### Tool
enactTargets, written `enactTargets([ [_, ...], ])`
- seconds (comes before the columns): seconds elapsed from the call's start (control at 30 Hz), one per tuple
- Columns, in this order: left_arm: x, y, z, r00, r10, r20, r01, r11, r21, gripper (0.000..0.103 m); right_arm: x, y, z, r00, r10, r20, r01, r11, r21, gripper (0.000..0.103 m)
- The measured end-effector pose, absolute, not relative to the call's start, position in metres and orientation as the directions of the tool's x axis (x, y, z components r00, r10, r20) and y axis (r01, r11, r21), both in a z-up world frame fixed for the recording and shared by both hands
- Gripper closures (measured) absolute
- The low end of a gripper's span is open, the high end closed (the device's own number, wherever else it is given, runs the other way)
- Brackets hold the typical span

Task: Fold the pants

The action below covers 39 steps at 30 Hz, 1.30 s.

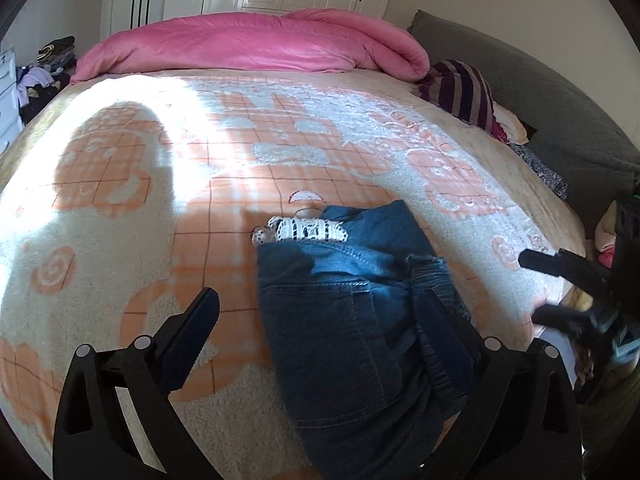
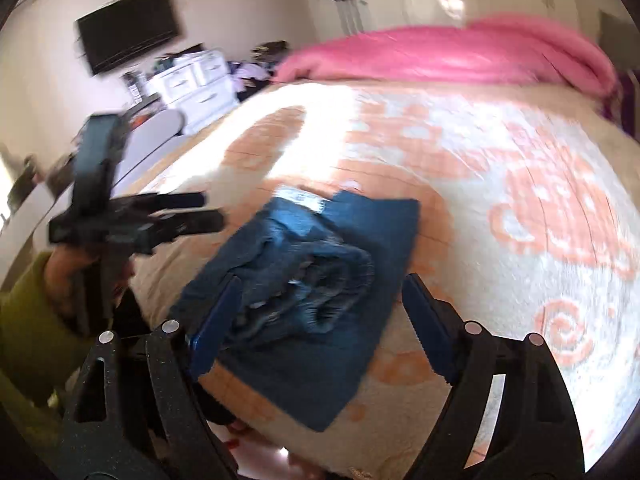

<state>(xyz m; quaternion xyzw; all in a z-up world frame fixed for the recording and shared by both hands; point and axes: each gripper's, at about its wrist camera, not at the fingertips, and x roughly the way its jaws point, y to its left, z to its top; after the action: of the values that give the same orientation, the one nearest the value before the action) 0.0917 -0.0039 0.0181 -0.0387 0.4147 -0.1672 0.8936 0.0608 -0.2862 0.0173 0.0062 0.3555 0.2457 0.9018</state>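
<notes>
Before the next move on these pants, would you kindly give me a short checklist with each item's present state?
1. Left gripper open, nothing held: ok.
2. Right gripper open, nothing held: ok.
3. Pants folded into a compact stack on the bed: ok.
4. Stack tidy: not ok, waistband bunched on top.
5. Lace hem tucked in: not ok, it sticks out.
6. Layers underneath aligned: cannot tell.

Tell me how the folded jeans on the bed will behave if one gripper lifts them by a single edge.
The folded jeans would probably sag and unfold, since the layers lie loose and rumpled rather than flat. Denim this thick likely feels fairly heavy for its size. They seem unlikely to slide much when pushed, because the blanket under them looks fuzzy.
</notes>
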Motion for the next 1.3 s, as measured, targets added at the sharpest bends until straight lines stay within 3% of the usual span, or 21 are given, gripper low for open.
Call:
enactTargets([
  [0.27,0.094,-0.007,0.003,0.586,-0.285,-0.759,0.247,0.954,-0.168,0.005,0.099,-0.284,-0.023,0.543,0.427,-0.724,-0.329,0.901,0.285,0.028],
  [0.47,0.098,-0.008,-0.009,0.567,-0.266,-0.780,0.238,0.959,-0.154,0.005,0.115,-0.280,-0.039,0.489,0.416,-0.767,-0.318,0.903,0.288,0.035],
  [0.9,0.113,-0.015,-0.045,0.501,-0.300,-0.812,0.227,0.951,-0.211,0.006,0.137,-0.269,-0.064,0.434,0.495,-0.753,-0.365,0.860,0.356,0.037],
  [0.93,0.113,-0.015,-0.046,0.503,-0.313,-0.806,0.229,0.947,-0.225,0.006,0.137,-0.268,-0.064,0.438,0.498,-0.749,-0.373,0.858,0.352,0.041],
  [1.0,0.114,-0.016,-0.047,0.496,-0.358,-0.791,0.236,0.932,-0.274,0.022,0.137,-0.265,-0.064,0.434,0.513,-0.740,-0.391,0.848,0.359,0.058],
  [1.03,0.113,-0.017,-0.047,0.491,-0.384,-0.782,0.238,0.923,-0.303,0.036,0.136,-0.263,-0.064,0.428,0.528,-0.734,-0.403,0.838,0.368,0.071],
  [1.17,0.110,-0.021,-0.037,0.511,-0.402,-0.760,0.244,0.915,-0.320,0.059,0.128,-0.256,-0.051,0.466,0.538,-0.703,-0.441,0.830,0.342,0.085],
  [1.3,0.111,-0.023,-0.016,0.559,-0.391,-0.731,0.260,0.920,-0.294,0.060,0.128,-0.244,-0.027,0.506,0.557,-0.659,-0.503,0.811,0.299,0.086],
])
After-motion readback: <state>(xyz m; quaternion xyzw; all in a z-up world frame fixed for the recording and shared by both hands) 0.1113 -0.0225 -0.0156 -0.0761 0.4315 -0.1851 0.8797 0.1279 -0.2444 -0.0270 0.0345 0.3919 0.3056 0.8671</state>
